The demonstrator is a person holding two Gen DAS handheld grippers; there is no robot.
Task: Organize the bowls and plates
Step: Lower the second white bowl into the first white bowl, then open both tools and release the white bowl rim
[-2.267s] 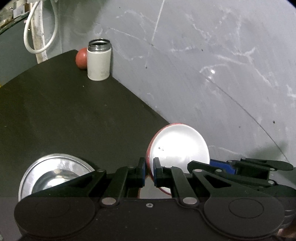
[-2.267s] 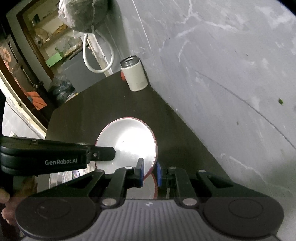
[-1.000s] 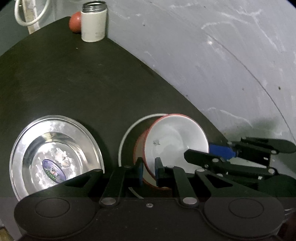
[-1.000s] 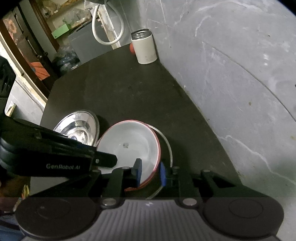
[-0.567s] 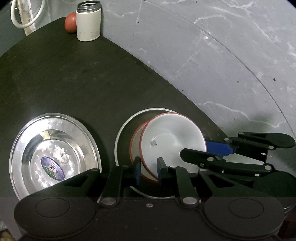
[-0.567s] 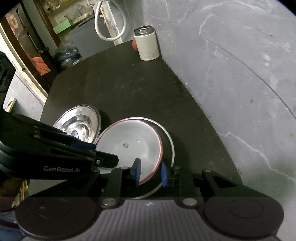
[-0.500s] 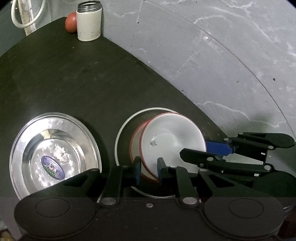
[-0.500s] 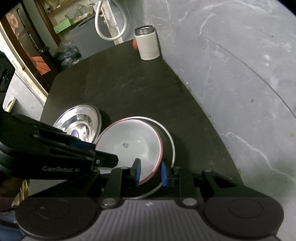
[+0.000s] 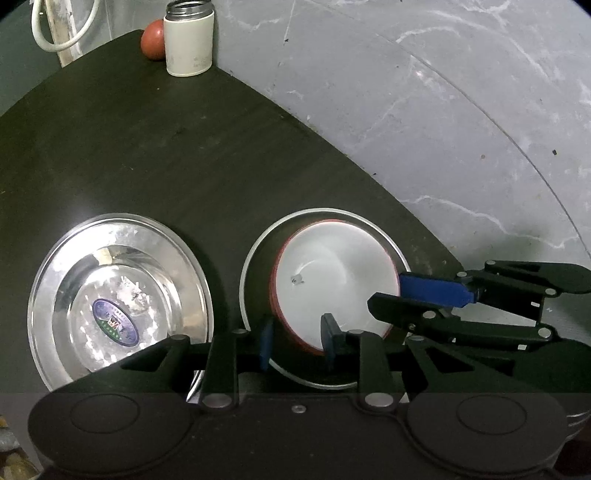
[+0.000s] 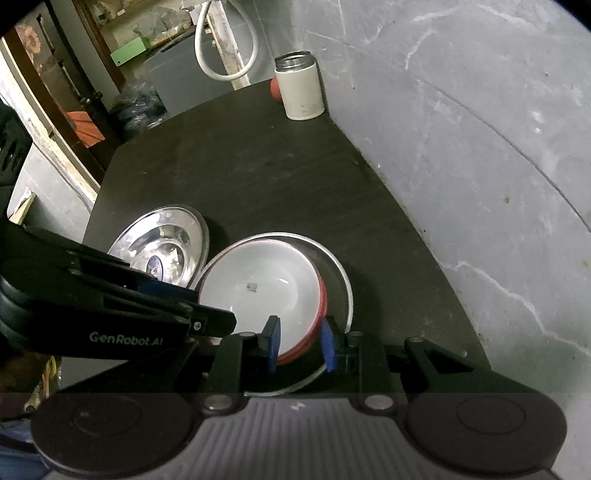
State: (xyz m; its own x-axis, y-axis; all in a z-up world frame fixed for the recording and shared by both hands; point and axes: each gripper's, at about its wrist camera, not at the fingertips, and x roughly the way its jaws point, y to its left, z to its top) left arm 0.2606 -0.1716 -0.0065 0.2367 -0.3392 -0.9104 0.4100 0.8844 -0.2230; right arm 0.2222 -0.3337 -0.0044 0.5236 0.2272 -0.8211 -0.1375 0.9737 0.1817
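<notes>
Left wrist view: the left gripper stands spread, its blue pads either side of the near rim of the red-rimmed white bowl with a gap visible on both sides. The bowl sits inside a steel plate on the dark surface. The right gripper reaches in from the right at the bowl's far rim. A second steel plate, bearing a sticker, lies just beside to the left. A white canister and a red ball stand well apart at the far edge.

Right wrist view: the right gripper is likewise spread, pads straddling the bowl's red rim without pinching it. The steel plate shows under the bowl.

Assessment: the bowl appears placed and both grips let go. The next move likely calls for lifting both grippers clear without nudging the rim, then addressing the stickered plate.
</notes>
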